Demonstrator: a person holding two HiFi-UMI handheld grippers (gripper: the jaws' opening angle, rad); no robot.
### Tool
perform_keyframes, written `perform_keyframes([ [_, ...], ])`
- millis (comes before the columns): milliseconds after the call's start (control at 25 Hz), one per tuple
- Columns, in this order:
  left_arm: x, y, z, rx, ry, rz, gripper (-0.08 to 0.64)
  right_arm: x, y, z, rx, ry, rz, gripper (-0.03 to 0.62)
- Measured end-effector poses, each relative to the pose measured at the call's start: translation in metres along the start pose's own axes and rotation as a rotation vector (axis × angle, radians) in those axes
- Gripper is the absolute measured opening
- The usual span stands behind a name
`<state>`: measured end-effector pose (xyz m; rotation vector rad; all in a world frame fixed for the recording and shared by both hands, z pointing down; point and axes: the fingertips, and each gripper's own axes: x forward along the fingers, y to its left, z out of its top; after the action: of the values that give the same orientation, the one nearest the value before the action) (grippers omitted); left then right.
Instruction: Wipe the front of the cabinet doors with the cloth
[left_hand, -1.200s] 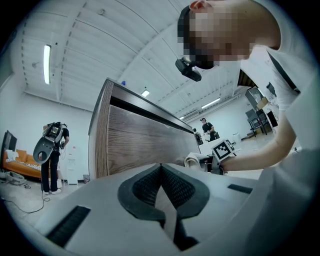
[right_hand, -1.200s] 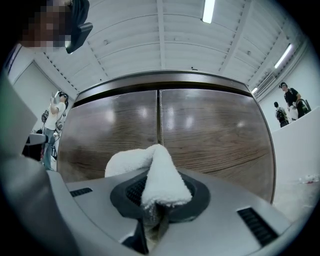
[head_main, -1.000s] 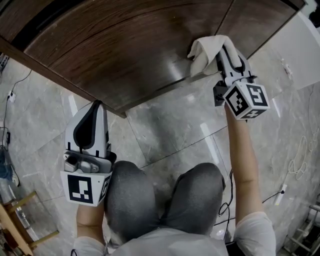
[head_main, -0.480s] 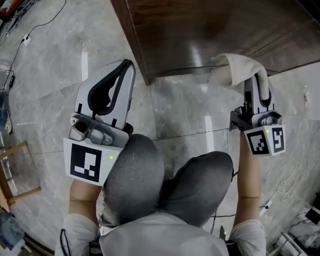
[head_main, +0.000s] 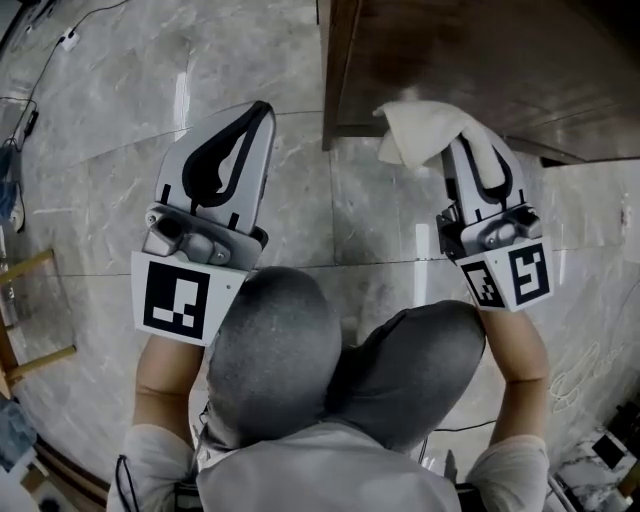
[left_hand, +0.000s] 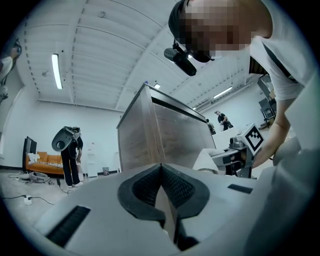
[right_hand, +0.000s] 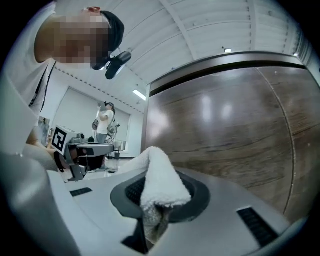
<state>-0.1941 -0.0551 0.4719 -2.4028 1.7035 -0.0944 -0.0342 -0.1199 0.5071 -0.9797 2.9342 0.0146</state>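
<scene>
The dark wood cabinet (head_main: 470, 60) fills the top right of the head view, its door front (right_hand: 235, 130) close ahead in the right gripper view. My right gripper (head_main: 462, 150) is shut on a white cloth (head_main: 420, 130), which bunches out of its jaws near the cabinet's bottom left corner. The cloth (right_hand: 157, 180) stands folded between the black pads. Whether it touches the wood I cannot tell. My left gripper (head_main: 255, 115) is shut with nothing in it, held over the floor to the left of the cabinet. Its pads (left_hand: 172, 187) meet in the left gripper view.
Grey marble floor tiles (head_main: 120, 120) lie under both grippers. The person's knees (head_main: 340, 350) are below the grippers. A wooden frame (head_main: 25, 310) stands at the far left, cables (head_main: 30, 40) at top left. Another person (left_hand: 70, 155) stands far off in the room.
The view has swung, so the cabinet corner now sits at top centre. My right gripper with the cloth has come down to the door's lower left corner. The left gripper stays shut.
</scene>
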Motion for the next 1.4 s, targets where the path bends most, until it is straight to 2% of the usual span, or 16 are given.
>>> perform_keyframes([
  [240,-0.002,0.01,-0.011,-0.019,0.028,-0.007,0.017,0.028,0.047,-0.033,-0.052,0.099,0.146,0.071],
  [440,-0.004,0.016,-0.009,-0.004,0.039,-0.009,0.017,0.06,0.064,-0.063,-0.029,0.158,0.202,0.071],
  [600,-0.002,0.015,-0.012,0.001,0.048,-0.019,0.017,0.079,0.07,-0.086,-0.071,0.197,0.227,0.071],
  [880,0.004,0.012,-0.015,-0.004,0.051,-0.03,0.017,0.09,0.047,-0.116,-0.132,0.234,0.16,0.071],
  [1400,0.013,-0.001,-0.02,-0.017,0.049,-0.056,0.017,0.061,-0.002,-0.103,-0.148,0.216,0.046,0.071],
])
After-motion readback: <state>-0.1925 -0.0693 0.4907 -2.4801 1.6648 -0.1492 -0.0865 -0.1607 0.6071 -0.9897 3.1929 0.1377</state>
